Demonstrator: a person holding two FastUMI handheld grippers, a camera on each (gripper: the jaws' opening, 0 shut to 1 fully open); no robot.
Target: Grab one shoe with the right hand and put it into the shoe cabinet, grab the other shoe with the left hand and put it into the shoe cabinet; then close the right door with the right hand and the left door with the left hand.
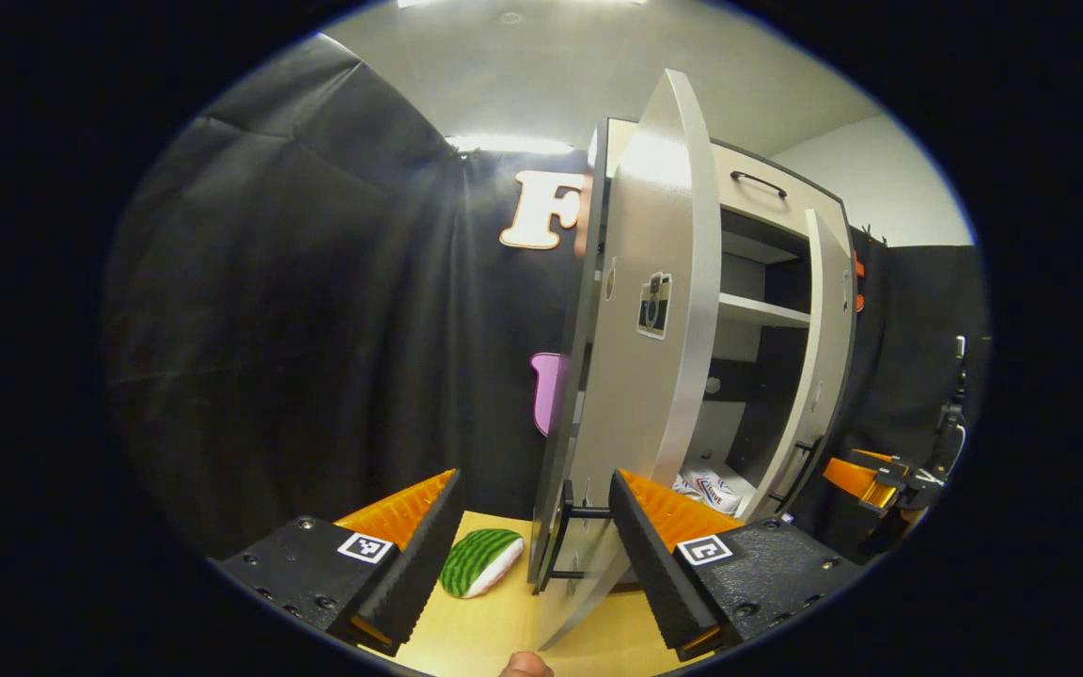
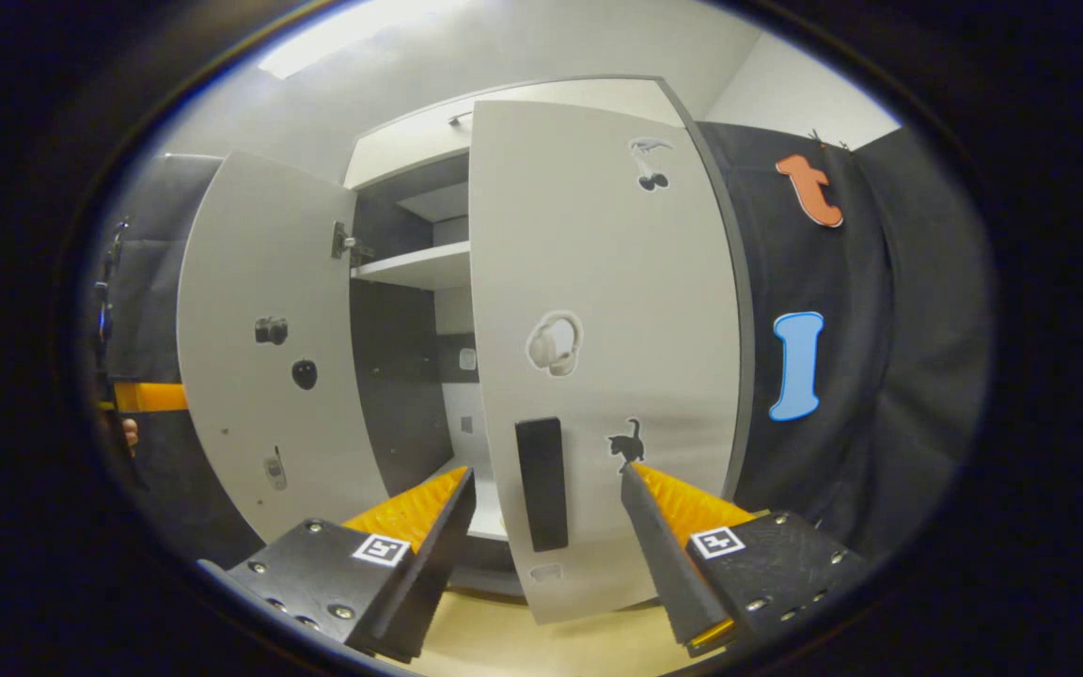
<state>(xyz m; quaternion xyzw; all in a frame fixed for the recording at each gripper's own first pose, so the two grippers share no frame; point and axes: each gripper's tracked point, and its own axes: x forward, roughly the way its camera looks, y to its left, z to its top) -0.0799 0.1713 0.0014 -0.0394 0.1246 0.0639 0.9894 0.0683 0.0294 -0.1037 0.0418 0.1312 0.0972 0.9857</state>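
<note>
The shoe cabinet (image 1: 767,193) stands on a wooden table with both doors ajar. Its left door (image 1: 645,376) swings out edge-on toward my left gripper (image 1: 532,555), which is open with the door's black handle (image 1: 579,541) just ahead between its fingers. A white printed shoe (image 1: 711,489) lies on the cabinet floor. In the right gripper view the right door (image 2: 617,282) faces me, partly shut. Its black handle (image 2: 541,484) stands just ahead of my open right gripper (image 2: 546,545), in line with the gap between the fingers. The left door (image 2: 269,357) hangs wide open beside it.
A watermelon-slice toy (image 1: 480,561) lies on the table (image 1: 494,630) left of the left door. The cabinet has a shelf (image 2: 415,266) above the dark interior. Black cloth walls surround the cabinet. The other gripper (image 1: 871,480) shows beyond the right door.
</note>
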